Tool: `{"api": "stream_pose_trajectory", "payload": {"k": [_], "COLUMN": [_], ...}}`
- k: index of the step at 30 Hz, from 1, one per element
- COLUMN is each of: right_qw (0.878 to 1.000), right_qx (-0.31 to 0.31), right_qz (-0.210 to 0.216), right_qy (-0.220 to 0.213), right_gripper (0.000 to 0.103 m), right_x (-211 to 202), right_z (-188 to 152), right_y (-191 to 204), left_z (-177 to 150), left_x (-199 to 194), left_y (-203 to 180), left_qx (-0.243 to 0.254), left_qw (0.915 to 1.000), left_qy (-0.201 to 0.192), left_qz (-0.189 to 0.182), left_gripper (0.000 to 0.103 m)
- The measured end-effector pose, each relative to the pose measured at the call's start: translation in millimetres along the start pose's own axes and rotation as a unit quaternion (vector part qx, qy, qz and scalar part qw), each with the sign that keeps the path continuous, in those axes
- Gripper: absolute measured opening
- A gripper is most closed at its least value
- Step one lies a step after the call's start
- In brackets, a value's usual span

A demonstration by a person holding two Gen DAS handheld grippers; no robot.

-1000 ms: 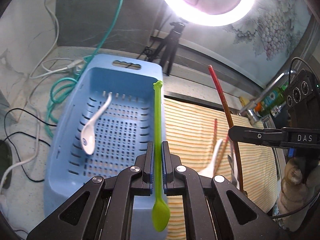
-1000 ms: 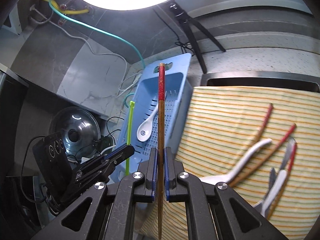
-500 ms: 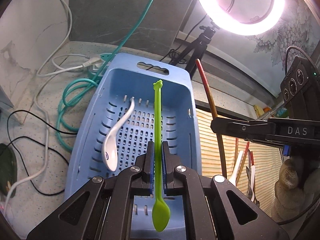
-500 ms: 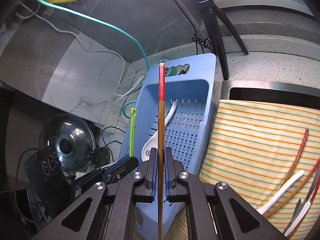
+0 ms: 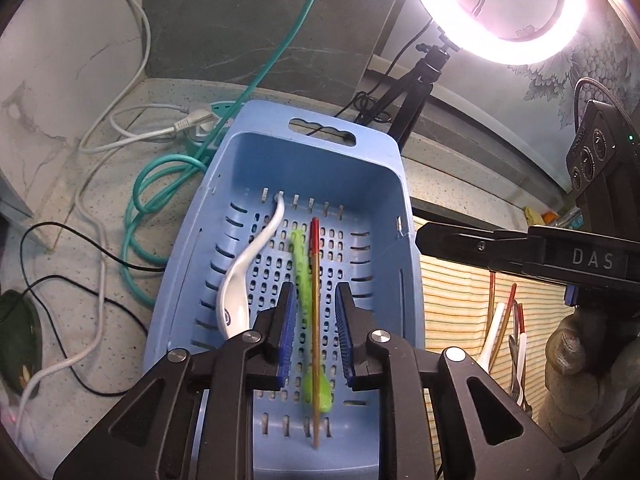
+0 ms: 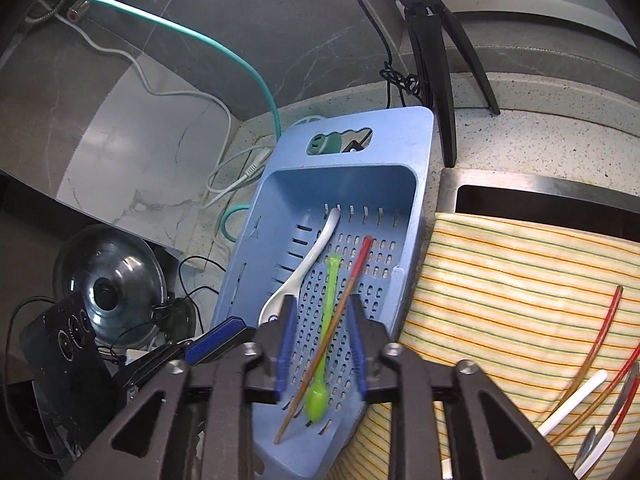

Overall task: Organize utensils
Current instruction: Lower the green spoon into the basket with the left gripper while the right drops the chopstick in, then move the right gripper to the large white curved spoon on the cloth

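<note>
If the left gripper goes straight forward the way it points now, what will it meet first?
Most likely the green spoon and the red-tipped chopstick, which lie in its open left gripper line on the floor of the blue basket. Depth is unclear; both look blurred and may be falling.

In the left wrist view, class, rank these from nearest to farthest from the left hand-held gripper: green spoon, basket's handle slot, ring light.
1. Green spoon: lying in the blue basket, between the open fingers of the left hand-held gripper.
2. Handle slot: at the basket's far end.
3. Ring light: beyond the basket, upper right.
</note>
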State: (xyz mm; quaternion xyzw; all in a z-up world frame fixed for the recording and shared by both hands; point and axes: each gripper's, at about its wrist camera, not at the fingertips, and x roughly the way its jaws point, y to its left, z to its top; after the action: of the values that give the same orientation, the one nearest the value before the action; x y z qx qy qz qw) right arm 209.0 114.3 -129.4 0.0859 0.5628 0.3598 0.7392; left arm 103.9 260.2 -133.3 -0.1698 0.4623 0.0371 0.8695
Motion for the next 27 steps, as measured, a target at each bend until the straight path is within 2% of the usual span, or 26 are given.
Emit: {"api": "stream_pose_trajectory", "payload": {"k": [6, 22, 27], "right_qw": [1.0, 1.0, 1.0], "right_qx": [-0.011, -0.019, -0.016], "right_qz": [-0.003, 0.002, 0.004], "right_qy": [-0.013, -0.021, -0.025], "right_gripper": [0.042, 0.042, 0.042], "right_x": [-14.8, -60.4, -87.3], "right_z": [1.2, -11.6, -14.3], "right_y": [0.1, -19.6, -35.0], "left_z": [-2.0, -20.2, -27.8], "left_x": [0.7, -19.6, -28.4], "left_y": [-6.0, -36.8, -49.6], "left_qx": [0.0, 0.02, 0.025], "left_qw": [1.0, 0.9998, 0.9995], "left_qy": [0.0, -0.007, -0.013], "left_qz": [0.001, -0.004, -0.014], "left_gripper": [0.018, 0.018, 0.027]}}
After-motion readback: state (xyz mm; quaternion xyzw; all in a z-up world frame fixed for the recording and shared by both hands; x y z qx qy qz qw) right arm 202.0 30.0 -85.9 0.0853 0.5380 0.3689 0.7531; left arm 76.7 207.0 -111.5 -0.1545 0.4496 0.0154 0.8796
